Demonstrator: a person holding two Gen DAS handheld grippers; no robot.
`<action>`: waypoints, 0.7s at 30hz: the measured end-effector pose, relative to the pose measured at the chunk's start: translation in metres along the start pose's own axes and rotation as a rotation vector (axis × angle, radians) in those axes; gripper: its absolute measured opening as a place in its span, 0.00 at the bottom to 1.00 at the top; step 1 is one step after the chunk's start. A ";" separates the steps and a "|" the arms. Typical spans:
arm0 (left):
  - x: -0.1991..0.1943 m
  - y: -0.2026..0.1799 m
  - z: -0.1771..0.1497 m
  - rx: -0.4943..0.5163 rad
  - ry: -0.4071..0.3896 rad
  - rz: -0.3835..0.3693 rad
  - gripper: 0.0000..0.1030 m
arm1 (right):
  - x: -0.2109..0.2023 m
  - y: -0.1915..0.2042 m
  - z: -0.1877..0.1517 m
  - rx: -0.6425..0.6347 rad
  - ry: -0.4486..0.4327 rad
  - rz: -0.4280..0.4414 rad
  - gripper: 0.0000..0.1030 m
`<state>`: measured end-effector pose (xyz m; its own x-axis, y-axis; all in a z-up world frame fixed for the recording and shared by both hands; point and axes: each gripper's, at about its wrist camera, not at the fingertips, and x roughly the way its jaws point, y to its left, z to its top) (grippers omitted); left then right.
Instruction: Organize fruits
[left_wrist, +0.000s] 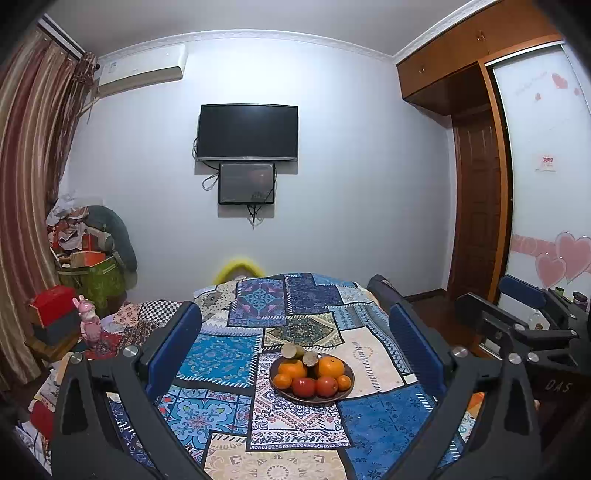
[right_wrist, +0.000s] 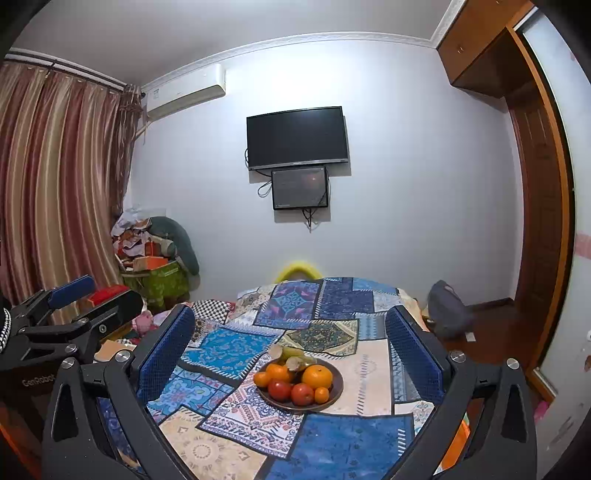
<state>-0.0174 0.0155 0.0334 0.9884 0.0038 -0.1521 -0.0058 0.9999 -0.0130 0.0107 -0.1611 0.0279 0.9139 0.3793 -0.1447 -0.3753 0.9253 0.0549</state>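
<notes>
**Both tongs spread, fruit plate on the table ahead**

Left wrist view: the left tongs (left_wrist: 295, 343) stand spread wide, blue pads facing each other with nothing between them but open air; beyond them a table (left_wrist: 373, 424) under a patchwork cloth carries a dark round plate (left_wrist: 349, 374); on the plate lie two large oranges (left_wrist: 331, 366), smaller oranges at the rim, two red apples (left_wrist: 315, 386) at the near edge, and green cut-ended stalks (left_wrist: 295, 350) at the far side, kind not determinable; the right tongs (left_wrist: 517, 314) appear at the right edge, likewise spread and empty; a television (left_wrist: 246, 132) hangs on the far wall

Right wrist view: the right tongs (right_wrist: 290, 341) are spread wide and grip nothing; the plate (right_wrist: 336, 387) sits between the pads in line of sight, well ahead of them, on the table (right_wrist: 351, 439); oranges (right_wrist: 317, 376) and apples (right_wrist: 291, 392) are heaped on it, with a banana (right_wrist: 291, 350) and the stalks (right_wrist: 295, 363) at the back; the left tongs (right_wrist: 81, 299) show at the left edge, open; striped curtains (right_wrist: 55, 177) cover the left wall
</notes>
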 end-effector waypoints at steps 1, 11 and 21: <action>0.000 0.000 0.000 0.002 0.001 -0.001 1.00 | 0.000 0.000 0.000 -0.001 0.001 0.000 1.00; 0.003 0.002 -0.002 0.000 0.008 -0.001 1.00 | 0.000 0.000 0.002 -0.001 -0.001 -0.003 1.00; 0.008 0.004 -0.002 0.002 0.016 -0.008 1.00 | 0.000 -0.004 0.004 0.010 -0.003 -0.006 1.00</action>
<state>-0.0096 0.0191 0.0298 0.9858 -0.0047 -0.1678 0.0026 0.9999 -0.0125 0.0128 -0.1644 0.0313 0.9164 0.3741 -0.1421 -0.3687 0.9274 0.0641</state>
